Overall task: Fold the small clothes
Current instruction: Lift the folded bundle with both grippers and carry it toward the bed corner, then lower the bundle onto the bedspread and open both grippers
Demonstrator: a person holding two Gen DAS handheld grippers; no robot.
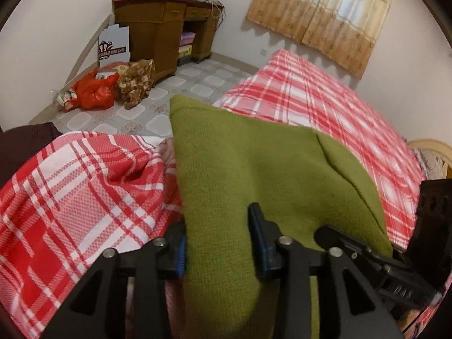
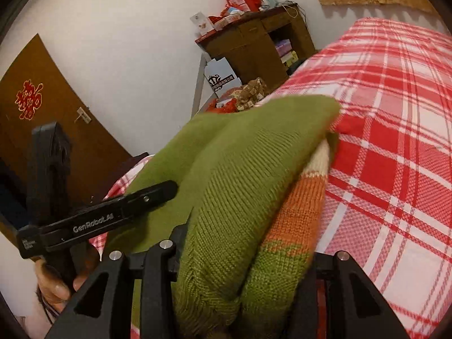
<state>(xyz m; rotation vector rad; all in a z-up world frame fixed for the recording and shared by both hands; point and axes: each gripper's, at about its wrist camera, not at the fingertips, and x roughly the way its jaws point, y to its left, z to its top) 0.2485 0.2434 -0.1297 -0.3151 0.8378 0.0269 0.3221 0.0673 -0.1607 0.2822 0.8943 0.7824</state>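
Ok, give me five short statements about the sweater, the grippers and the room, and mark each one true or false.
1. The green sweater sits between the fingers of both grippers. True: the left gripper and the right gripper each have knit fabric between their fingers.
2. The sweater is plain green all over. False: an orange and cream band shows along one edge in the right wrist view.
3. The bedsheet is blue with stripes. False: it is red and white plaid.
4. A wooden desk stands against the wall with clutter on top. True.
5. The sweater lies spread flat on the floor. False: it is bunched up and held over the bed.
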